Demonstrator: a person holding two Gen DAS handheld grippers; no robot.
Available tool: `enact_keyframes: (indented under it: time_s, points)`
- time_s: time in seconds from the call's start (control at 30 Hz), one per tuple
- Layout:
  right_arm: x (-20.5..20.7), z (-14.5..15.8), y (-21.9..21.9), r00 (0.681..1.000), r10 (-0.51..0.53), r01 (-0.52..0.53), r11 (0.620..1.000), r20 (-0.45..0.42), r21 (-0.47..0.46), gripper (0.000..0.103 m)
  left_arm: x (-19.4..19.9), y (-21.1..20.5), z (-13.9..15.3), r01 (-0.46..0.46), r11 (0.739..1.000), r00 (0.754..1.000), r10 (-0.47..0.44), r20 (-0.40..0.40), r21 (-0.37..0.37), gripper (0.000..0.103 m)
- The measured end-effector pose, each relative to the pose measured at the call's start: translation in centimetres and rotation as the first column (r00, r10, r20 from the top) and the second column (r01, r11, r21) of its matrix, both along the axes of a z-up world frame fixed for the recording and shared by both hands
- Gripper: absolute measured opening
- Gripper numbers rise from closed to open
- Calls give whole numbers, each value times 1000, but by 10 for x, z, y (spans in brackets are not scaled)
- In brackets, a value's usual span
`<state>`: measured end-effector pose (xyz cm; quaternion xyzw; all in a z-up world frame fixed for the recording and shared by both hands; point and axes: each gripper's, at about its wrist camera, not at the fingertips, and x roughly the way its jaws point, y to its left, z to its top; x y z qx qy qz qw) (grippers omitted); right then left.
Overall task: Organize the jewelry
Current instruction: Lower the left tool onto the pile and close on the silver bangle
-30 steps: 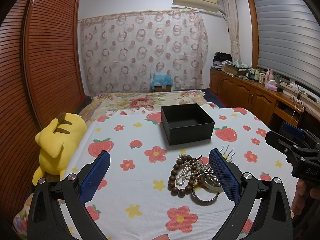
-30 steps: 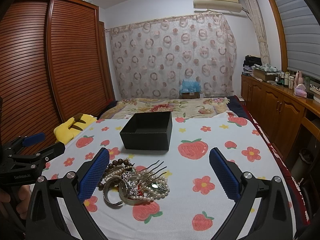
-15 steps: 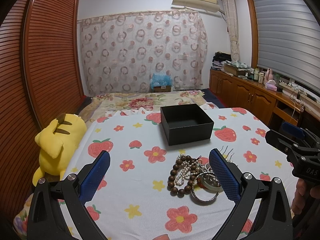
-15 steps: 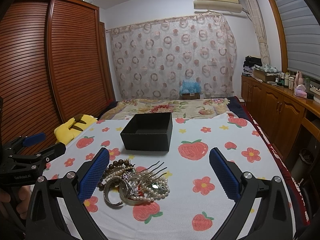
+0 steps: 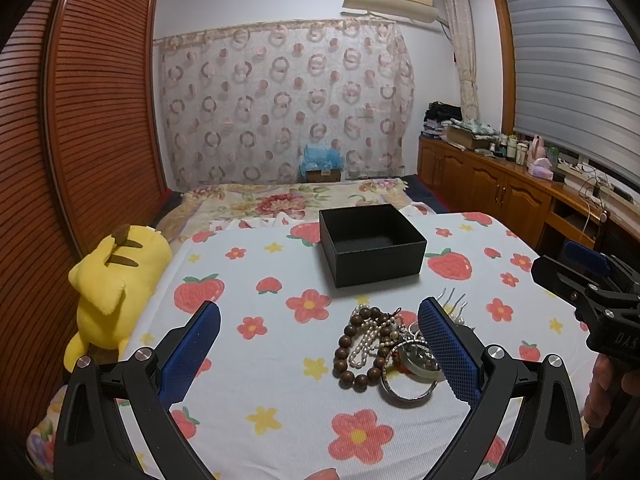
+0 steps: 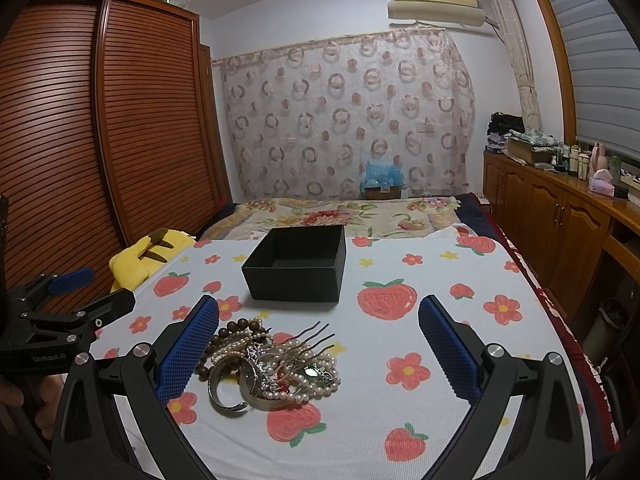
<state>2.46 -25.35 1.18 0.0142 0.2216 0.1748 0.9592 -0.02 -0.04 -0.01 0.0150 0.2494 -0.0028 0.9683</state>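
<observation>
A pile of jewelry (image 6: 272, 364) lay on the bed (image 6: 400, 344), which had a white cover with strawberries and flowers on it. In the pile were a brown bead bracelet (image 5: 360, 350), strings of pearls (image 6: 304, 384), a silver bangle (image 6: 224, 392) and a hair comb (image 6: 308, 334) with long thin teeth. They were all mixed up and touching each other.

A black box (image 6: 296, 266) sat just behind the pile, a bit farther up the bed. It had no lid and looked empty inside, so it was likely the place the jewelry should go. It was close, so each piece would only need a short trip.

The left tongs (image 5: 320, 350) were wide apart and held nothing. The pile sat near their right finger. The right tongs (image 6: 320, 350) were wide apart too, with nothing in them, and the pile sat by their left finger. Both hung over the bed, one on each side of the pile, likely ready to pick a piece.

No piece was in the box yet, so the job looked like it was only starting. The tangle could be tricky, because lifting one piece might drag others along.

A yellow plush toy (image 5: 116, 280) lay at the left edge of the bed, well apart from the jewelry.
</observation>
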Motion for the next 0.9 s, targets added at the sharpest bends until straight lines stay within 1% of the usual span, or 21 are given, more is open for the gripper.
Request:
enact_keyframes:
  time_s: [0.07, 0.17, 0.23, 0.43, 0.67, 0.73, 0.8, 0.83, 0.9]
  points:
    - [0, 0, 0, 1000, 0, 0, 1000, -2, 1, 101, 1, 0, -1, 1, 1000, 1000, -1, -4, -2, 96]
    - [1, -3, -1, 1000, 7, -7, 1000, -10, -4, 101, 8, 3, -13, 5, 1000, 1000, -5, -25, -4, 96]
    - [2, -6, 0, 1000, 7, -8, 1000, -16, -15, 101, 7, 2, -14, 10, 1000, 999, -10, -37, -7, 96]
    - [10, -23, -6, 998, 22, -24, 999, -59, -33, 101, 13, 3, -33, 50, 998, 993, -52, -101, -22, 96]
    - [15, -47, -6, 991, 61, -67, 997, -123, -44, 87, 21, -1, -50, 111, 993, 981, -117, -155, -44, 95]
    - [18, -54, -3, 986, 76, -85, 995, -146, -56, 84, 23, -4, -55, 132, 990, 975, -139, -172, -53, 90]
    - [19, -60, -3, 983, 84, -95, 993, -166, -63, 80, 26, -8, -61, 158, 985, 965, -169, -199, -69, 80]
    - [19, -63, -2, 981, 87, -99, 993, -175, -65, 80, 27, -10, -63, 168, 983, 961, -180, -210, -74, 78]
    - [20, -68, -1, 977, 99, -114, 991, -190, -70, 77, 30, -14, -70, 191, 977, 951, -208, -231, -95, 71]
